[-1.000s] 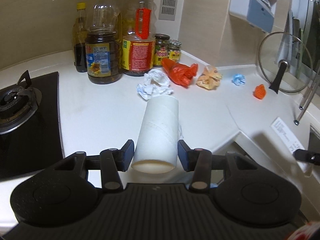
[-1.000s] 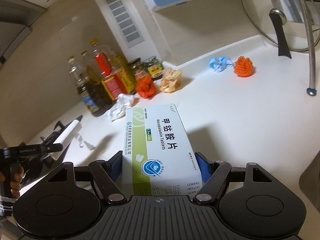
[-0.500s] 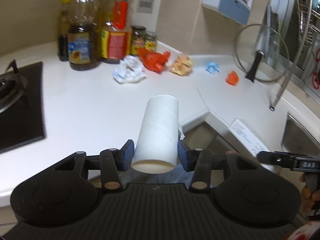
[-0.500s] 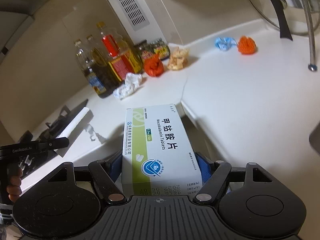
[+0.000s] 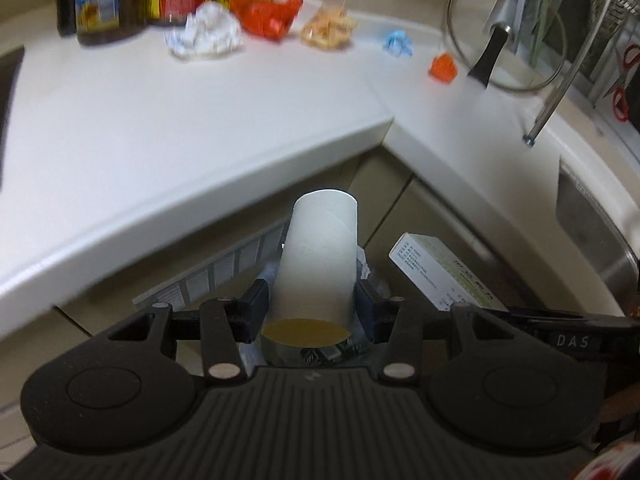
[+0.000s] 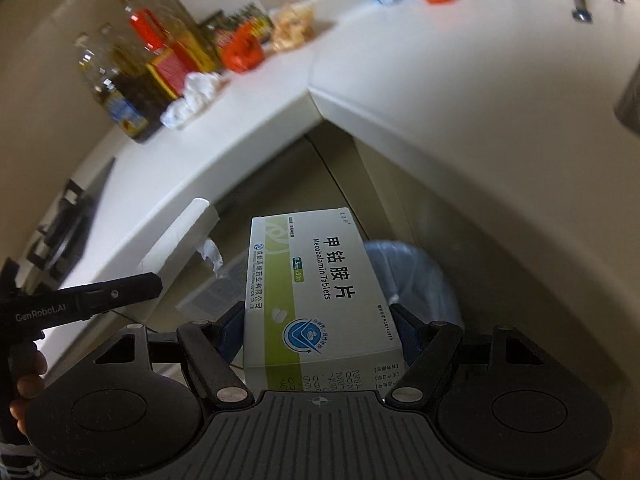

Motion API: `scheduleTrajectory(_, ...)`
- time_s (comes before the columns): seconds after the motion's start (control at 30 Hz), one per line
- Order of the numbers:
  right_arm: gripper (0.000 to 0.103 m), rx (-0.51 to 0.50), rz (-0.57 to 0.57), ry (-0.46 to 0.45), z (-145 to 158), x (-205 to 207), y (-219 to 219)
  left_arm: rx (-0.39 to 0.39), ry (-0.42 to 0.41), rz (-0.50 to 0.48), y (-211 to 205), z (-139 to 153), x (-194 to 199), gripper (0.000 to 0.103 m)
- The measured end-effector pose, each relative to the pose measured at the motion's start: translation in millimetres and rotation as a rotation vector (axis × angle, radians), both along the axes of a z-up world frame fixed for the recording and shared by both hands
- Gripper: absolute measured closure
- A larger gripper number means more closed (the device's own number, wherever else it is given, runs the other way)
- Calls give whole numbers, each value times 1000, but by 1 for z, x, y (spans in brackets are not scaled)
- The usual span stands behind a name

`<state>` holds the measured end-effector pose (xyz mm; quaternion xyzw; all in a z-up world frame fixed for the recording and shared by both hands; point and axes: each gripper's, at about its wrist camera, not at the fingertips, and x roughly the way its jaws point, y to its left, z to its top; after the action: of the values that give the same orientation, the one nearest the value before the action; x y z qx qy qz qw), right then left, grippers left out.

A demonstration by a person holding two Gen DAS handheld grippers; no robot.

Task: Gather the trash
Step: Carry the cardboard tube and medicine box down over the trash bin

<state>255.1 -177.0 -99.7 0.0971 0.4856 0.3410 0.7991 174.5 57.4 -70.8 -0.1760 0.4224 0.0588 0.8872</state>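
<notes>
Your left gripper point(image 5: 312, 304) clamps the tube point(image 5: 318, 264), frame centre; hollow, light, crushable, so hold its sides gently. Your right gripper point(image 6: 318, 332) pinches the box point(image 6: 316, 296) above the bin point(image 6: 416, 276); stiff, light.

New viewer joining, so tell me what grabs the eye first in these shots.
A white cardboard tube clamped in the left gripper and a green-and-white tablet box in the right gripper, both below the counter edge. Beneath the box, a blue-lined bin; crumpled trash lies on the white counter.

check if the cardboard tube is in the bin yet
Not yet: the cardboard tube sits clamped in the left gripper, above the bin.
</notes>
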Motion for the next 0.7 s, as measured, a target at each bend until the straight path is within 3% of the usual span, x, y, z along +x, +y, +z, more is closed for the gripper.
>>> scheduleTrajectory(0.43,29,-86,-72,45,-40,-1,1,-80,113,18,-12,-62,23,59)
scheduleTrajectory(0.7,29,-120,-121,83,-66,2,3,-61,211,40,-17,-109,40,59)
